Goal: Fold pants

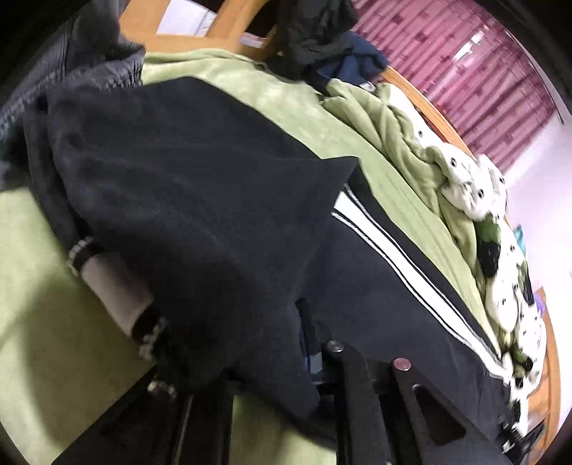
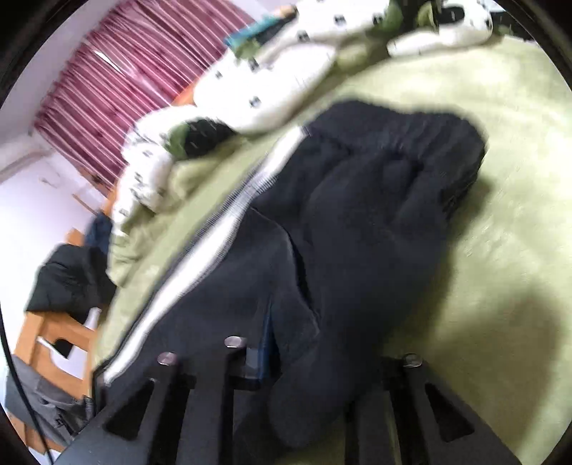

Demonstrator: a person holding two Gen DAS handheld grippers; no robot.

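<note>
1. We see dark pants [image 1: 186, 200] with a white side stripe [image 1: 379, 232] spread across a green bed sheet [image 1: 43, 322], one part of them doubled over the rest.
2. Our left tongs [image 1: 321, 361] sit at the near edge of the pants, jaws drawn close together with dark cloth bunched between them.
3. Our right tongs [image 2: 286, 361] meet the pants [image 2: 357, 221] at their near edge too, jaws nearly closed and fabric pinched in the gap.
4. In the right wrist view, which is blurred, the gathered waistband [image 2: 400, 136] lies at the far end of the garment.
5. A rumpled green and white spotted quilt [image 1: 479, 200] lies heaped along the far side of the bed, just beside the striped edge.
6. Maroon curtains [image 1: 464, 71] hang beyond, and dark clothes [image 1: 314, 32] are draped over the wooden bed frame [image 1: 232, 25].
</note>
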